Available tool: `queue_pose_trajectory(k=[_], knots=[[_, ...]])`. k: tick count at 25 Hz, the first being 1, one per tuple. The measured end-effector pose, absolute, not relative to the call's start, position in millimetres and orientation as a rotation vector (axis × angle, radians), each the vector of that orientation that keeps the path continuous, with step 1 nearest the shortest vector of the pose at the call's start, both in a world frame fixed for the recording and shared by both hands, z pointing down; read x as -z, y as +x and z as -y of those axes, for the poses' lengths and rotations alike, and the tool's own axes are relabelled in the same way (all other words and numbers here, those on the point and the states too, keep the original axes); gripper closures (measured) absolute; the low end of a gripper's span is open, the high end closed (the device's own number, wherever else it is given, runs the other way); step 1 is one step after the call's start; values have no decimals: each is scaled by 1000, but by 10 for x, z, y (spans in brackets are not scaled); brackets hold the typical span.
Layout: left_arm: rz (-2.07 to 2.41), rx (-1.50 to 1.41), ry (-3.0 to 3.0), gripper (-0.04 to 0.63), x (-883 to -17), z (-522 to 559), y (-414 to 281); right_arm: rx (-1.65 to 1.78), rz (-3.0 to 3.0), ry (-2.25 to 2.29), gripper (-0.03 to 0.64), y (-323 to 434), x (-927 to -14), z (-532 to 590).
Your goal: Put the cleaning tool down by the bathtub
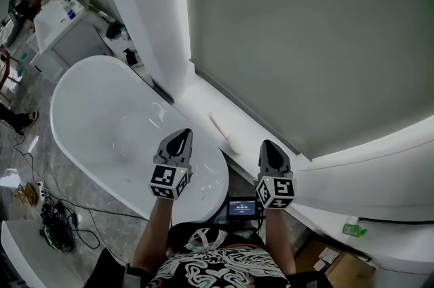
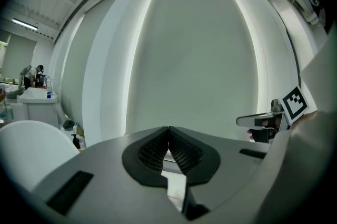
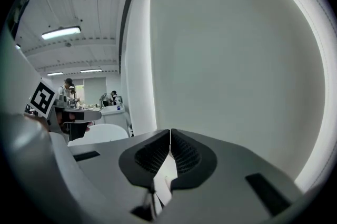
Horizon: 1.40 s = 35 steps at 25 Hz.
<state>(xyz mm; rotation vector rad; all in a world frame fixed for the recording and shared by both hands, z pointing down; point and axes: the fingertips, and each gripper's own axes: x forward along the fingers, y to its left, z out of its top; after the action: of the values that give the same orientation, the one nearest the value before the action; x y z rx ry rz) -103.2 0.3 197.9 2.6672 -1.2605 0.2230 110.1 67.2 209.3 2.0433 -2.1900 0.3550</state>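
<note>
Both the left claw (image 1: 184, 133) and the right claw (image 1: 270, 144) are closed on nothing above the near end of the bathtub (image 1: 62, 110), and what seems to be the slim pale cleaning tool (image 1: 218, 125) already lies on the white ledge (image 1: 249, 136) just beside it, so pull clear without nudging it.

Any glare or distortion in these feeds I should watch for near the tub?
Head view: the bathtub reads as flat white with soft glare, and the lit strips edging the wall panel bloom. Left and right gripper views: heavy fisheye bows that panel, corners black.
</note>
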Motion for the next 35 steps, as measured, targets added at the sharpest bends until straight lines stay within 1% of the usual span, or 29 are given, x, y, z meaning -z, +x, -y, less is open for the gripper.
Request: queue_pose_trajectory(k=[10,18,35], knots=[[1300,-38,2768,578,-1133,-303,-1075,-164,2224,2134,588,1010,-1273,-1056],[1311,14,2812,578,-888,-433,-1007,-83,2238,2177,588,1025,-964,-1178],[1262,2,2875,578,-894,-367,-865,-121,2224,2156,588,984,-1140,-1158]])
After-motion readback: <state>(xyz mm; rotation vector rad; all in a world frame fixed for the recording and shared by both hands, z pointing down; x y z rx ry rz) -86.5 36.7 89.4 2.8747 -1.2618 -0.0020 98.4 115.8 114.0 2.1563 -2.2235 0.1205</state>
